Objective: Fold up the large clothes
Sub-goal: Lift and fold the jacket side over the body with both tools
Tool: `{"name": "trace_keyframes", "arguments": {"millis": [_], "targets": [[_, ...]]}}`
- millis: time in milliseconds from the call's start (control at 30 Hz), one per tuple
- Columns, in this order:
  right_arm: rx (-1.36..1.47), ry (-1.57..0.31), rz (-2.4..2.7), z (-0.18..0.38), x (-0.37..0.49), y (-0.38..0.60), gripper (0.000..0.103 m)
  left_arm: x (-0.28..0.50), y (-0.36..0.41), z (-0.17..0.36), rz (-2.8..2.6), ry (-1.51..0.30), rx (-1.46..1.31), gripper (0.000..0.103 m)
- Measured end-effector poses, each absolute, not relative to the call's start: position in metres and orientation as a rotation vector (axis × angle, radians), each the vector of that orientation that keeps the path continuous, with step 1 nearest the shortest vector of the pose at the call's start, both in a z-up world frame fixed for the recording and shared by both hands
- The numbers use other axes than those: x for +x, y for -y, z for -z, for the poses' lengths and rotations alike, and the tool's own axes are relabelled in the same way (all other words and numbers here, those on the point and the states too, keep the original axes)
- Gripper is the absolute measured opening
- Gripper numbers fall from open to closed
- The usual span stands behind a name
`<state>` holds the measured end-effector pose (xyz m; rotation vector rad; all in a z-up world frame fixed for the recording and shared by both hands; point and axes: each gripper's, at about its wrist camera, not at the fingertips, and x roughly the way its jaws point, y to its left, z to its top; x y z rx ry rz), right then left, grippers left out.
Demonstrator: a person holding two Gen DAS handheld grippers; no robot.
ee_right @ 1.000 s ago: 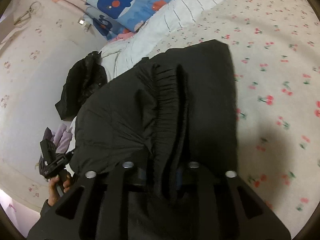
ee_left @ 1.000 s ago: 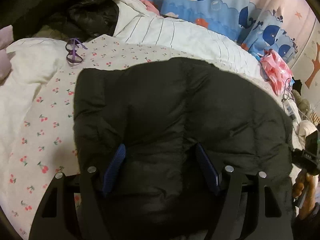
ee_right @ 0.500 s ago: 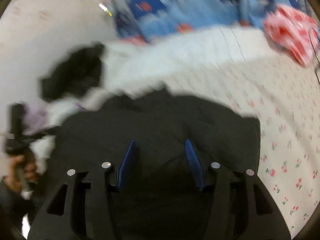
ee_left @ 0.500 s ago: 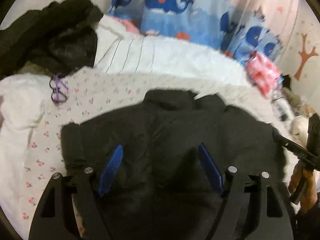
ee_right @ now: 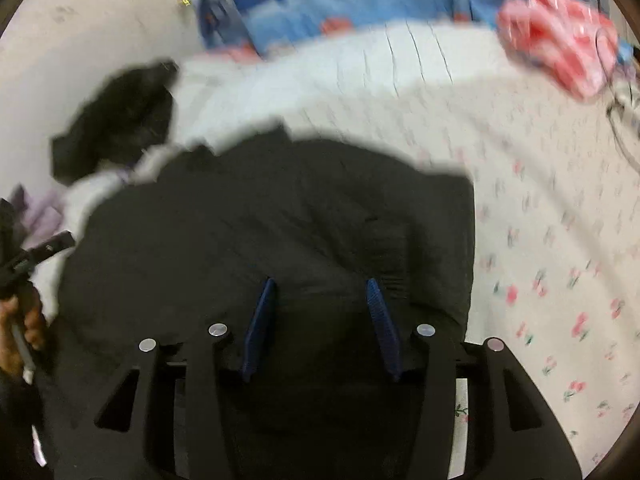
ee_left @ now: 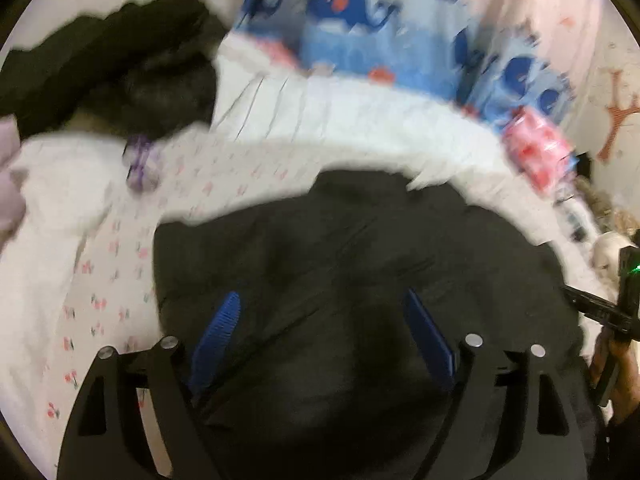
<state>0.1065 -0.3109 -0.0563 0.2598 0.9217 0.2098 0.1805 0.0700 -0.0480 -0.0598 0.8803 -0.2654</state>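
Cherry-print bed sheet [ee_right: 560,240], whale-print blue bedding [ee_left: 352,36], pale pink wall [ee_right: 80,40]

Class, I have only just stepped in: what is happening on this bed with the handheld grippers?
A person is folding a black puffer jacket laid on a cherry-print sheet. Both handheld tools hover over it with jaws apart: the left gripper and the right gripper grip nothing. The jacket looks like a folded, roughly rectangular bundle. Another dark garment sits heaped near the wall, beside a whale-print quilt. Both views are motion-blurred.
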Motion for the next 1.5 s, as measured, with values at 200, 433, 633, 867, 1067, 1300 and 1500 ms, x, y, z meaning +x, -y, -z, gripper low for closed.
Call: {"name": "trace_keyframes", "arguments": {"millis": [200,433,633,867,1067,1300,1500], "targets": [[0.372,-0.945,-0.265,0.04,0.093,0.335,0.049,0.164,-0.089,0.045,0.282,-0.951,-0.14,0.08],[0.547,-1.065,-0.318,0.039,-0.02,0.406,0.072,0.037,-0.185,0.006,0.251,-0.954,-0.146,0.085],[0.645,-1.187,-0.483,0.064,-0.108,0.399,0.073,-0.057,-0.253,0.043,0.226,-1.051,-0.389,0.087],[0.711,-1.264,-0.7,0.062,-0.161,0.371,0.074,-0.127,-0.244,0.087,0.409,-1.233,-0.489,0.087],[0.742,-1.299,-0.798,0.064,-0.185,0.355,0.075,-0.159,-0.222,0.094,0.442,-1.262,-0.459,0.08],[0.705,-1.139,-0.745,0.045,-0.192,0.331,0.009,-0.158,-0.2,0.055,0.366,-1.202,-0.458,0.01],[0.812,-0.841,-0.729,-0.035,-0.197,0.354,0.007,-0.176,-0.184,-0.032,0.503,-1.016,-0.474,0.008]]}}
